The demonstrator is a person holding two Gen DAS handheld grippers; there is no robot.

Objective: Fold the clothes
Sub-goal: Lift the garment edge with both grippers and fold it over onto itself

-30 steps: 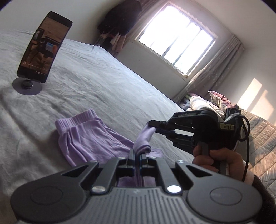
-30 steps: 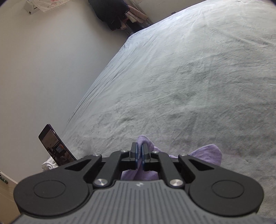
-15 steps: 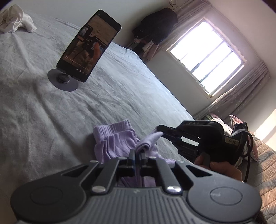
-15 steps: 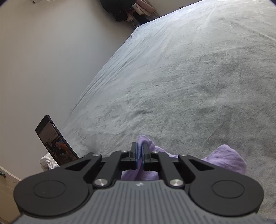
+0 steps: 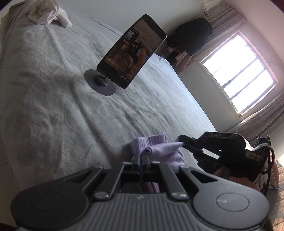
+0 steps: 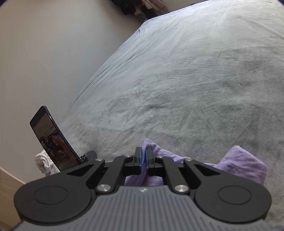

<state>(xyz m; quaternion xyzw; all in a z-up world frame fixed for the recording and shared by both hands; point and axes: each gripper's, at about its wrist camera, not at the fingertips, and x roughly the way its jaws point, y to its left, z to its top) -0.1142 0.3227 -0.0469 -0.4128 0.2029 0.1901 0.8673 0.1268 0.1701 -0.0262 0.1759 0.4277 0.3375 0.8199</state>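
Observation:
A lilac knit garment [image 5: 159,150] with a ribbed cuff lies bunched on the grey bed sheet [image 5: 62,115]. My left gripper [image 5: 141,158] is low over it, its jaws closing tight on a fold of the cloth. In the left wrist view my right gripper [image 5: 182,142] comes in from the right, shut on a pointed corner of the same garment, with a hand [image 5: 221,175] behind it. Seen from the right wrist, the right gripper [image 6: 143,157] pinches lilac cloth between its pads, and the rest of the garment [image 6: 245,164] bulges out to the right.
A phone [image 5: 132,51] leans on a round stand [image 5: 100,85] on the bed beyond the garment. White clothes [image 5: 47,12] lie crumpled at the far corner. A bright window [image 5: 237,71], curtains and dark hanging clothes [image 5: 190,37] are past the bed's edge.
Both grippers have carried their lilac corners forward over the garment to its ribbed cuff, doubling the cloth over. The left view has rolled, and the phone and white clothes now show more.

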